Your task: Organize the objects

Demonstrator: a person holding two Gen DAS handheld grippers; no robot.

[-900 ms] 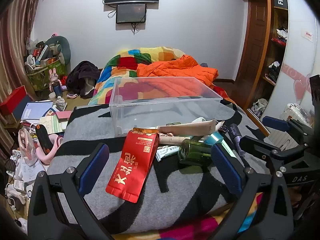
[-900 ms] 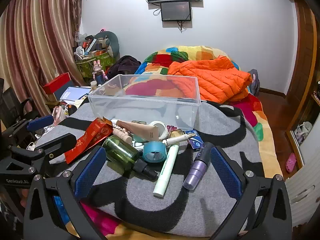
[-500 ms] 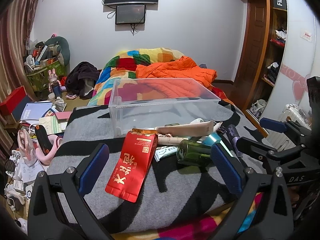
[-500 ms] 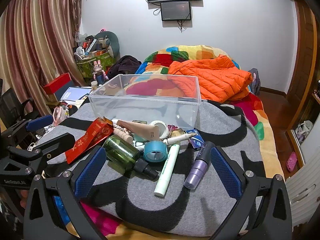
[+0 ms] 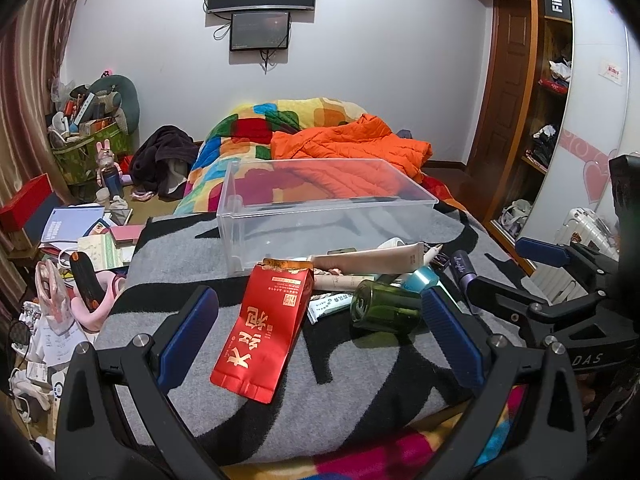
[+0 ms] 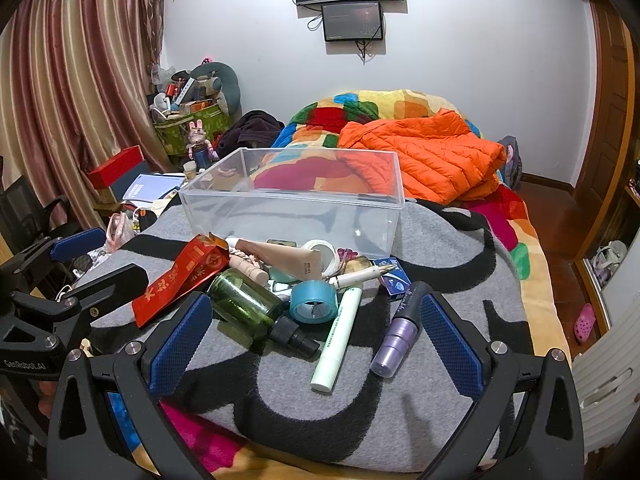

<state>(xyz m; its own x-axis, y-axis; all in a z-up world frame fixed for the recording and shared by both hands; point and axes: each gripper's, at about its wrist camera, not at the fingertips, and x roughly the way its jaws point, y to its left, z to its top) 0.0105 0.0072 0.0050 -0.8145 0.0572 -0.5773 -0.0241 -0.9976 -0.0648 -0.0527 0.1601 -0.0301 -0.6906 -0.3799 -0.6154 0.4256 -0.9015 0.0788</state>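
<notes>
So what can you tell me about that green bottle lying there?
The green bottle looks like translucent dark green glass or plastic with a black pump cap. It lies on its side on the grey and black blanket, cap toward the camera in the right wrist view, close beside the teal tape roll. No gripper touches it.

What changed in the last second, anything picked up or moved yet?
Nothing visibly changed. Both grippers, left and right, stay wide open and empty above the blanket. The red pouch, green bottle, tape roll and purple tube lie where they were, and the clear bin is still empty.
</notes>
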